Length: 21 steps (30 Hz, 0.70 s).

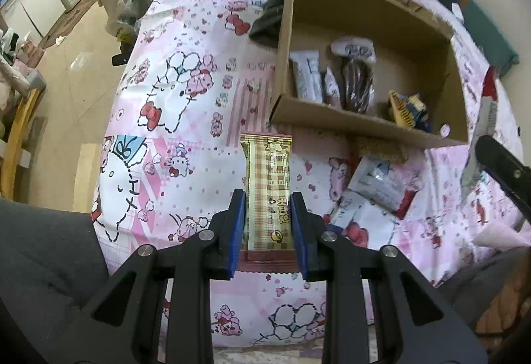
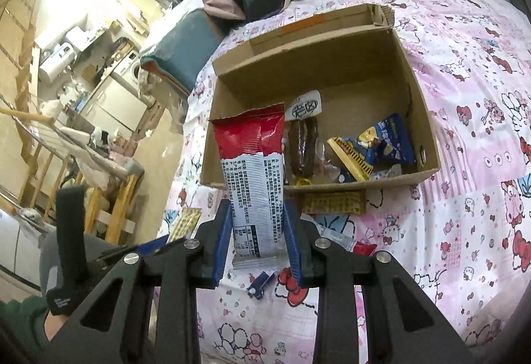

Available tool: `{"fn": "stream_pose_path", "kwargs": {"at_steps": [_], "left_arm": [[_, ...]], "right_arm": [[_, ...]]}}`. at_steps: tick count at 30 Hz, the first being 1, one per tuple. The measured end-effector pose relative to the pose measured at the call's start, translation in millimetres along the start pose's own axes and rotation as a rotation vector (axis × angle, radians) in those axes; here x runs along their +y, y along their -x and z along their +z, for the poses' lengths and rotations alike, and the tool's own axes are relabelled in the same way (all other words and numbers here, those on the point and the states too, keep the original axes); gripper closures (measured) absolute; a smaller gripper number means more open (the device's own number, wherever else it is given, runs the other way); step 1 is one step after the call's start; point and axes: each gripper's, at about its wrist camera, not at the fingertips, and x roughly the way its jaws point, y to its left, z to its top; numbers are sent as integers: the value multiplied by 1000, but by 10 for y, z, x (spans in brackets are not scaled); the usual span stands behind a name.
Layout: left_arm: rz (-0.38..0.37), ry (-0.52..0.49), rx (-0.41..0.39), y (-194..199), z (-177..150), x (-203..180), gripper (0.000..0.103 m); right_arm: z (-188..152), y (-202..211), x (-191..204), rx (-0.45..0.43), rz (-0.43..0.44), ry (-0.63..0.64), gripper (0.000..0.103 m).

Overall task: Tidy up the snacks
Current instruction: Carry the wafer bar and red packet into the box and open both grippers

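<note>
The left tool [image 1: 268, 198] is clamped on a beige checked snack bar wrapper [image 1: 268, 184], held above a bed covered in a pink cartoon-print sheet [image 1: 186, 105]. The right tool [image 2: 258, 208] is clamped on a long red-and-white foil snack packet [image 2: 254, 171], raised in front of an open brown cardboard box [image 2: 411, 92] that rests on the bed. Inside the box lie a dark brown sausage-shaped snack [image 2: 302, 145] and a blue-and-yellow packet [image 2: 375, 145], while more wrapped snacks [image 1: 381, 184] lie on the sheet just beside the box's near wall.
</note>
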Motion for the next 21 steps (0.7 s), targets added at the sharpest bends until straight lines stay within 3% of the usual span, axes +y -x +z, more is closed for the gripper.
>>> {"fn": "stream_pose_path", "kwargs": {"at_steps": [11,21], "left_arm": [[-64,-41,-167,452,676,-196,80],[-70,-118,-203,309,1209,-483,80]], "right_arm": [[320,247,-269,-124,46,-94,71],[734,205,-646,-176,20,-162,71]]}}
